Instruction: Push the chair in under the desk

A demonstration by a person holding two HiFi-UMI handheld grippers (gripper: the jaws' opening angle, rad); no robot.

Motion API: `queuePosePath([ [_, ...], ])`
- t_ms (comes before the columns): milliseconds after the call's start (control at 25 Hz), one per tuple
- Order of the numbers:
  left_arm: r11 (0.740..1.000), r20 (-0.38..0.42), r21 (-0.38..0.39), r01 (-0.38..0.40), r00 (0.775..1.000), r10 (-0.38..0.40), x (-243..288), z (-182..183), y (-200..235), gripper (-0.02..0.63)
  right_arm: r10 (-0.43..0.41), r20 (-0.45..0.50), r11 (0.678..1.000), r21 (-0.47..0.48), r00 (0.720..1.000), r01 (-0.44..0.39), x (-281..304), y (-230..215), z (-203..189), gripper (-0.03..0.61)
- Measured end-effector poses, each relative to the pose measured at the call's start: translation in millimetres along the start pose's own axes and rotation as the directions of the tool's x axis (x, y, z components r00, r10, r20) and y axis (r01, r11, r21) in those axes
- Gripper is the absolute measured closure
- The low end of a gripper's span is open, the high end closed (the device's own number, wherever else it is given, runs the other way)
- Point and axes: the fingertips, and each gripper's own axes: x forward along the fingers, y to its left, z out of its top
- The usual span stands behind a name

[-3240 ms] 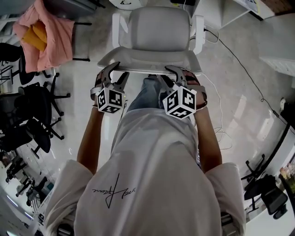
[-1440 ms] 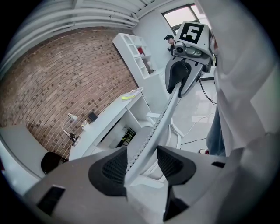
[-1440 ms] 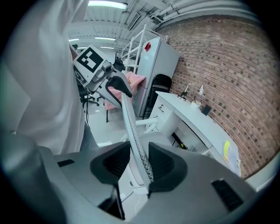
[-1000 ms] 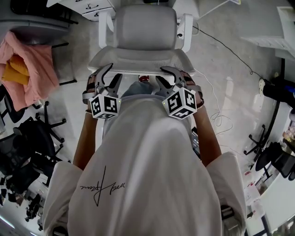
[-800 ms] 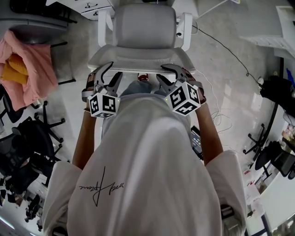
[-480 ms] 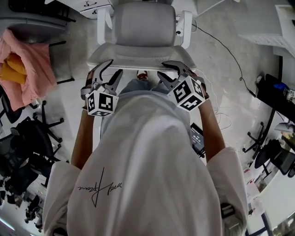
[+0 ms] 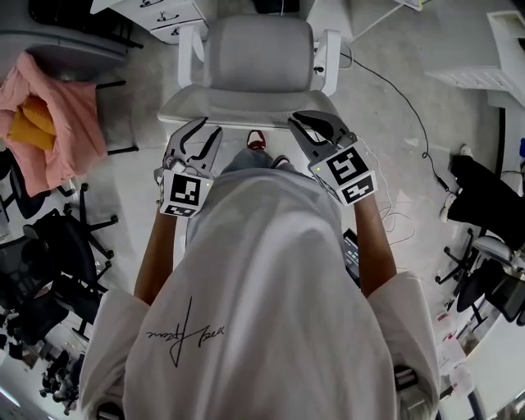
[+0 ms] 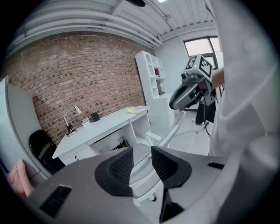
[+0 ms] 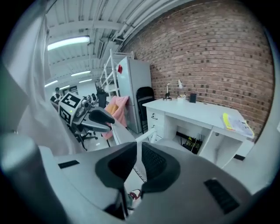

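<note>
The white and grey office chair [image 7: 258, 57] stands straight ahead, its front toward the white desk [image 7: 156, 12]. Both grippers hover just short of the backrest's top edge [image 7: 246, 108], touching nothing. My left gripper [image 7: 209, 129] has just been closing; a clear gap remains between its pads [image 8: 122, 166] and nothing is in it. My right gripper [image 7: 293, 123] has also been closing, down to a thin empty slit. Past the left gripper [image 8: 141, 151] the chair [image 8: 144, 168] and desk [image 8: 105, 124] show. The right gripper [image 9: 139, 146] faces the desk [image 9: 197, 111] too.
A pink cloth [image 7: 57, 107] hangs over a chair at the left. Black office chairs [image 7: 49, 271] crowd the lower left, and more stand at the right [image 7: 484, 213]. A cable [image 7: 402, 90] runs over the floor. White shelves [image 8: 151, 78] stand beside the desk.
Both grippers have come up and back off the backrest's top edge and rolled a little. Their jaws stand narrower, the right far more than the left.
</note>
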Motion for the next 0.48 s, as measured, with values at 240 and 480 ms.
queuePosePath([
  [240, 0.983, 0.107, -0.177, -0.037, 0.993, 0.057, -13.1, 37.6, -11.1, 0.564, -0.027, 0.086, 0.996, 0.083, 0.996, 0.020, -24.7, 3.1, 8.7, 0.545],
  [480, 0.973, 0.127, -0.227, -0.044, 0.989, 0.074, -27.7, 66.6, -38.6, 0.607, -0.099, 0.146, 0.986, 0.148, 0.984, 0.077, -56.9, 1.6, 17.2, 0.551],
])
